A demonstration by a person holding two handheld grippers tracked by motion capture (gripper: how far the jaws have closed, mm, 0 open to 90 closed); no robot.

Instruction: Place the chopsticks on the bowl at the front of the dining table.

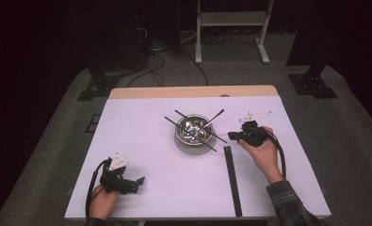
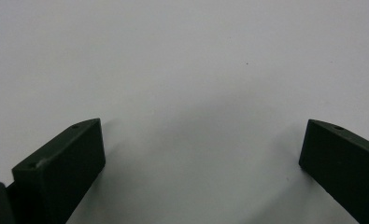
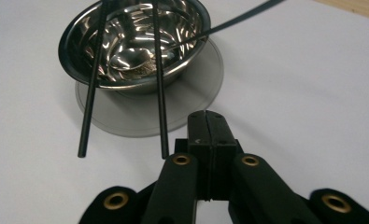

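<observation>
1. Nearest the high camera, at about 7 o'clock on the table (image 1: 141, 141), the left gripper (image 1: 135, 182) rests in the person's hand with its jaws spread wide and nothing between them.
2. Its own view confirms the released jaws over bare white tabletop (image 2: 187, 70), a detail too small to read from above.
3. At the table's centre sits the bowl (image 1: 193, 130) on a grey disc (image 3: 191, 107), with two chopsticks (image 1: 190, 133) laid across its rim and a spoon (image 1: 213, 117) leaning out toward 1 o'clock.
4. A long black strip (image 1: 232, 181) lies at about 5 o'clock from the bowl.
5. At about 3 o'clock from the bowl, the right gripper (image 1: 231, 137) points at it, jaws clenched together on nothing.
6. The right gripper view (image 3: 206, 117) shows its tips just beside the near end of one chopstick (image 3: 159, 84), apart from it, and the spoon's head (image 3: 131, 58) down in the bowl.
7. Judging the step as picking up that chopstick: part the jaws first, straddle the stick near its free end, close squarely, then lift without dragging the bowl.
</observation>
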